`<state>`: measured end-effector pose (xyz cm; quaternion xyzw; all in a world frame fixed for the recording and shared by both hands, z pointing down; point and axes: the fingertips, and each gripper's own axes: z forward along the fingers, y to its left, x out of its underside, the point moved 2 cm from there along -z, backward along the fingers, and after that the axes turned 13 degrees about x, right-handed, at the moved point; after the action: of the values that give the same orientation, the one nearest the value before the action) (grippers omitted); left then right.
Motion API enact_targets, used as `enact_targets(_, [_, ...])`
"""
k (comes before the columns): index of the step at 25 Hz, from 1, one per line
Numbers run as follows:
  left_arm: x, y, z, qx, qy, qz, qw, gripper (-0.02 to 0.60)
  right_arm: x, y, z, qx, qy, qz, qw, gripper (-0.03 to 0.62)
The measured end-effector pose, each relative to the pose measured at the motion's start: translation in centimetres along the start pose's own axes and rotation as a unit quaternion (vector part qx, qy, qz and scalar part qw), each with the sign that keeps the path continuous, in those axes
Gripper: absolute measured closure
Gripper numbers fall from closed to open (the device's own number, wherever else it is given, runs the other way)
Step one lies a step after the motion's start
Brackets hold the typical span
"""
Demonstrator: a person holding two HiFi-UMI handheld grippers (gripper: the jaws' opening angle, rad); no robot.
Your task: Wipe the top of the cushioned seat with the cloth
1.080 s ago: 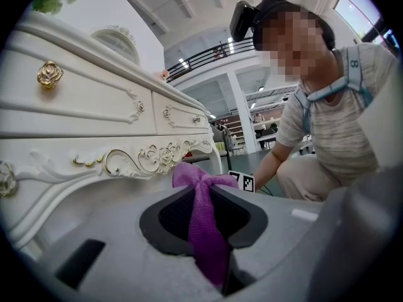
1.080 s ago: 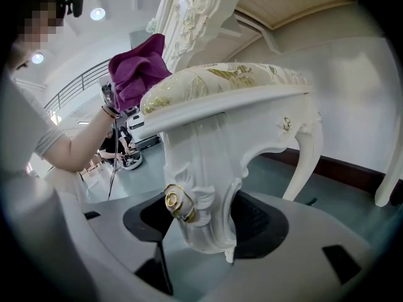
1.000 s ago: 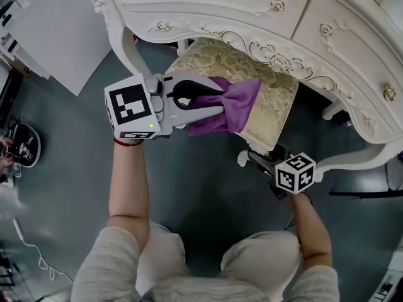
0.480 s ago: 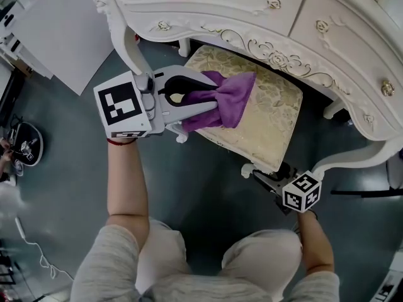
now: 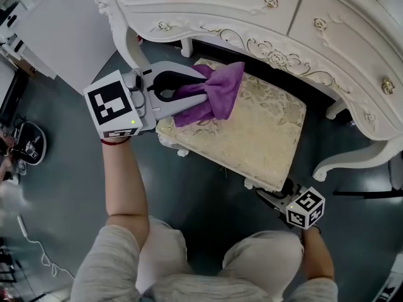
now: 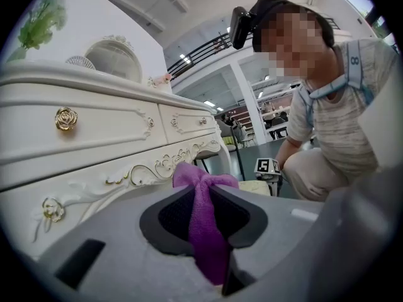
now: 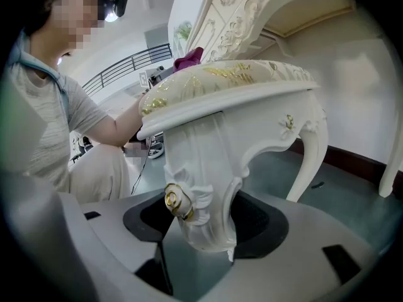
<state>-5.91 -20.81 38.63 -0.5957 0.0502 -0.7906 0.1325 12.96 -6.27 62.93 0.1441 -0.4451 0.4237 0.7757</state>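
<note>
The cushioned seat (image 5: 258, 131) is a gold-patterned stool with white carved legs, standing partly out from under the white dressing table (image 5: 252, 17). My left gripper (image 5: 203, 93) is shut on a purple cloth (image 5: 217, 90), which hangs bunched over the seat's far left corner. In the left gripper view the cloth (image 6: 204, 231) is pinched between the jaws. My right gripper (image 5: 272, 195) is low at the stool's near right corner. In the right gripper view its jaws (image 7: 204, 218) are closed around a carved stool leg (image 7: 201, 181), with the seat top (image 7: 239, 74) above.
The dressing table's curved leg (image 5: 352, 162) stands right of the stool and another leg (image 5: 129, 49) left of it. A white panel (image 5: 56, 36) lies at the far left. A white cable (image 5: 38, 257) runs on the dark floor.
The stool has slid out from under the table toward me, with the right gripper on its leg moving nearer too. The left gripper with the cloth has shifted left and farther away.
</note>
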Motion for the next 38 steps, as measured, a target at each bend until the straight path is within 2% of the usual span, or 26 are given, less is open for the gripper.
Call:
enact_targets(4, [0.8, 0.8, -1.3, -0.023, 0.000, -0.013, 0.9996, 0.506, 0.7, 0.3, -0.9, -0.009, 0.006, -0.015, 1.000, 0.324])
enact_targets(8, [1.7, 1.4, -2.3, -0.044, -0.001, -0.029, 0.9986, 0.506, 0.9, 0.5, -1.6, -0.021, 0.006, -0.053, 0.998, 0.318])
enact_targets(16, [3.1, 1.9, -2.4, -0.052, 0.011, -0.046, 0.9975, 0.506, -1.5, -2.4, -7.0, 0.058, 0.032, -0.106, 0.992, 0.276])
enact_targets(19, [3.5, 2.3, -2.7, -0.064, 0.014, -0.051, 0.9966, 0.506, -5.3, -3.2, -10.2, 0.087, -0.013, -0.110, 0.990, 0.276])
enact_targets(22, [4.2, 2.9, -2.9, -0.079, 0.027, -0.055, 0.9950, 0.506, -11.0, -2.5, -12.6, 0.101, -0.108, -0.113, 0.983, 0.277])
enact_targets(24, [4.8, 3.4, -3.0, -0.094, 0.040, -0.060, 0.9929, 0.506, -14.1, -0.5, -12.7, 0.073, -0.161, -0.113, 0.978, 0.278])
enact_targets(26, [5.3, 3.9, -3.0, -0.111, 0.046, -0.068, 0.9904, 0.506, -15.8, 1.9, -11.3, 0.035, -0.179, -0.130, 0.975, 0.278])
enact_targets(29, [6.1, 4.5, -3.2, -0.129, 0.054, -0.084, 0.9866, 0.506, -16.5, 4.0, -7.8, 0.003, -0.157, -0.156, 0.975, 0.278])
enact_targets(32, [7.3, 4.8, -3.1, -0.137, 0.074, -0.102, 0.9824, 0.506, -15.4, 5.5, -4.9, -0.021, -0.085, -0.172, 0.981, 0.279])
enact_targets(34, [7.9, 5.0, -3.0, -0.143, 0.085, -0.111, 0.9798, 0.506, -15.1, 6.4, -3.9, -0.033, -0.050, -0.188, 0.980, 0.279])
enact_targets(38, [9.1, 5.8, -3.0, -0.159, 0.094, -0.136, 0.9734, 0.506, -16.2, 7.1, -2.7, -0.025, -0.027, -0.212, 0.977, 0.279])
